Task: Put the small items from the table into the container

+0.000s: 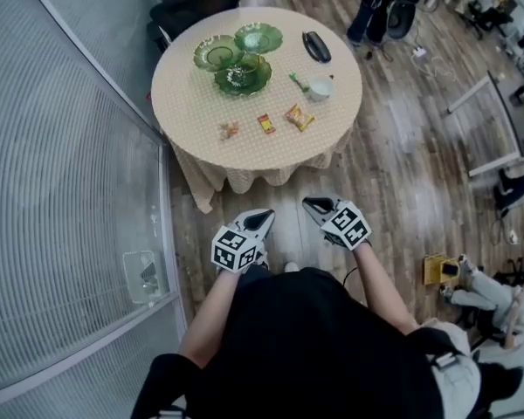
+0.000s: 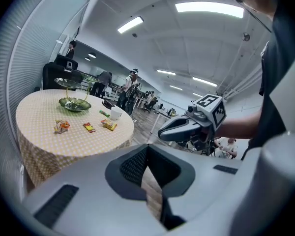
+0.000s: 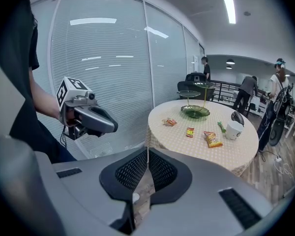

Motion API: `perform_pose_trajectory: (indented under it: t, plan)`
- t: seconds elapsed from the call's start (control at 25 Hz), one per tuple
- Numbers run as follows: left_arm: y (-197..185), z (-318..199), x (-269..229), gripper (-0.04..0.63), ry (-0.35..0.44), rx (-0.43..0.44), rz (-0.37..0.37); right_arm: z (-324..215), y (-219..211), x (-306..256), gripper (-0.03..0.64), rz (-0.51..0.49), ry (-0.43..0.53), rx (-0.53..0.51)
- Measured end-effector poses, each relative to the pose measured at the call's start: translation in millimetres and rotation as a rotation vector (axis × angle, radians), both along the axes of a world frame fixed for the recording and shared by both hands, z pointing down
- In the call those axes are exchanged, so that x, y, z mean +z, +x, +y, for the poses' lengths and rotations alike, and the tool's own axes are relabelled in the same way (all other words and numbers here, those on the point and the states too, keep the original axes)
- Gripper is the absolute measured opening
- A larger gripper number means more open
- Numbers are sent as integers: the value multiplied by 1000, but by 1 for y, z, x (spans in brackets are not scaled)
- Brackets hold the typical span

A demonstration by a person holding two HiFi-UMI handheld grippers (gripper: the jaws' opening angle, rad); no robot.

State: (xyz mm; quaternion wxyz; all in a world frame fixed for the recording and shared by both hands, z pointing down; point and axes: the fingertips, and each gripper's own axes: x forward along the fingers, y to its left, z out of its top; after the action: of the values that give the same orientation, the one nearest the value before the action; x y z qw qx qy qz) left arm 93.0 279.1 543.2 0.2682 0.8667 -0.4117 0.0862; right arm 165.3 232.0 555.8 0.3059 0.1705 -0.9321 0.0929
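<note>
Three small snack packets lie on the round cloth-covered table (image 1: 192, 103): an orange-white one (image 1: 230, 130), a red-yellow one (image 1: 266, 123) and an orange one (image 1: 299, 117). Behind them stands a green glass tiered dish (image 1: 238, 58). The same packets (image 2: 62, 126) (image 3: 190, 132) and dish (image 3: 195, 112) show small in both gripper views. My left gripper (image 1: 264, 216) and right gripper (image 1: 310, 203) hang side by side over the floor, short of the table's near edge. Both are shut with nothing between the jaws (image 2: 146, 151) (image 3: 147, 154).
A white cup (image 1: 320, 87), a small green item (image 1: 297, 80) and a black object (image 1: 316, 46) sit on the table's right half. A glass wall with blinds (image 1: 61, 190) runs along the left. A black chair (image 1: 196, 3) stands behind the table, and people stand further back.
</note>
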Motion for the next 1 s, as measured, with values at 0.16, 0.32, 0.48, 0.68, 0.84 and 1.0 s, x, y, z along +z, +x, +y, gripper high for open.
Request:
perform_pose_trajectory:
  t: [0.16, 0.32, 0.48, 0.68, 0.84, 1.0]
  plan:
    - [-24, -17, 0, 3, 9, 31, -7, -11, -24, 2, 30, 4, 10, 21]
    - [-43, -30, -1, 3, 16, 64, -18, -21, -41, 3, 31, 2, 17, 50]
    - [-59, -37, -5, 3, 26, 74, -22, -24, -52, 5, 30, 2, 9, 69]
    - [-74, -43, 0, 3, 11, 70, -15, -27, -64, 11, 31, 9, 3, 76]
    - [-75, -43, 2, 3, -3, 81, -20, -30, -63, 17, 30, 13, -15, 83]
    - [-78, -49, 5, 3, -11, 84, -35, -42, -62, 22, 29, 7, -25, 84]
